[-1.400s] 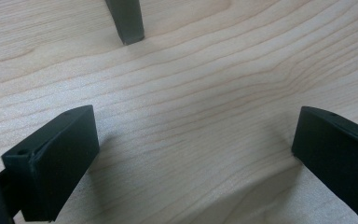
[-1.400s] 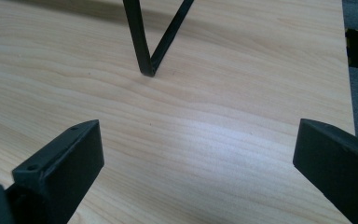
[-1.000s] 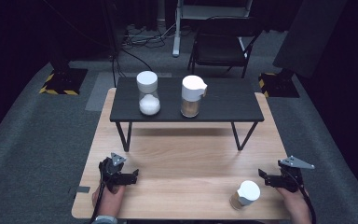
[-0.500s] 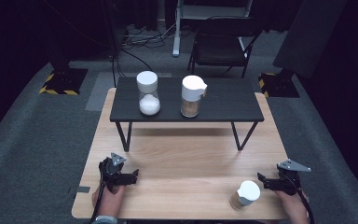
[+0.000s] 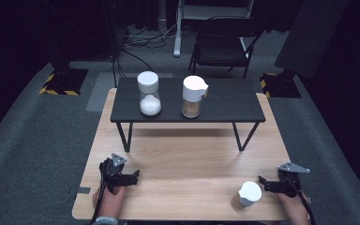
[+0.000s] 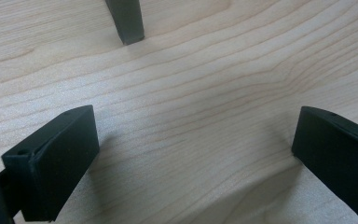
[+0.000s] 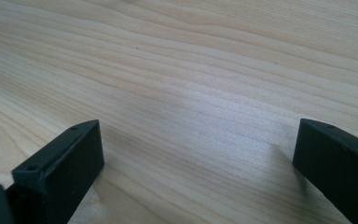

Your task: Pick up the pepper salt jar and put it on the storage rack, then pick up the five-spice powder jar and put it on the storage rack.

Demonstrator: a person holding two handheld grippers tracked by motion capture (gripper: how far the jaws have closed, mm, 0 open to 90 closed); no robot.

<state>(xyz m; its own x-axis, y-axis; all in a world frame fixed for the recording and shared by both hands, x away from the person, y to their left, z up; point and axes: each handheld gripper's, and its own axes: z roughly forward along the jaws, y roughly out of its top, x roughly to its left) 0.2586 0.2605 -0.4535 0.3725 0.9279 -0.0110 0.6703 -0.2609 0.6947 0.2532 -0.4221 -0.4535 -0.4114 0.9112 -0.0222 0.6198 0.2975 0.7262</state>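
Note:
A small white-lidded jar (image 5: 249, 195) with brownish contents stands near the wooden table's (image 5: 192, 154) front right. My right gripper (image 5: 264, 184) lies just right of it, jaws pointing toward it and apart from it. In the right gripper view the right gripper (image 7: 200, 172) is open over bare wood. My left gripper (image 5: 135, 176) rests at the front left, pointing right. It is open (image 6: 196, 163) with only wood between its jaws.
A low black shelf (image 5: 225, 101) stands across the back of the table. It carries a jar of white grains (image 5: 149, 93) and a spouted jar (image 5: 193, 96) with tan contents. One shelf leg (image 6: 126, 21) shows ahead of the left gripper. Beyond the table stands a chair (image 5: 225, 44).
My right gripper has slid slightly back toward the table's front edge, still beside the small jar. The left gripper and the jars have not moved.

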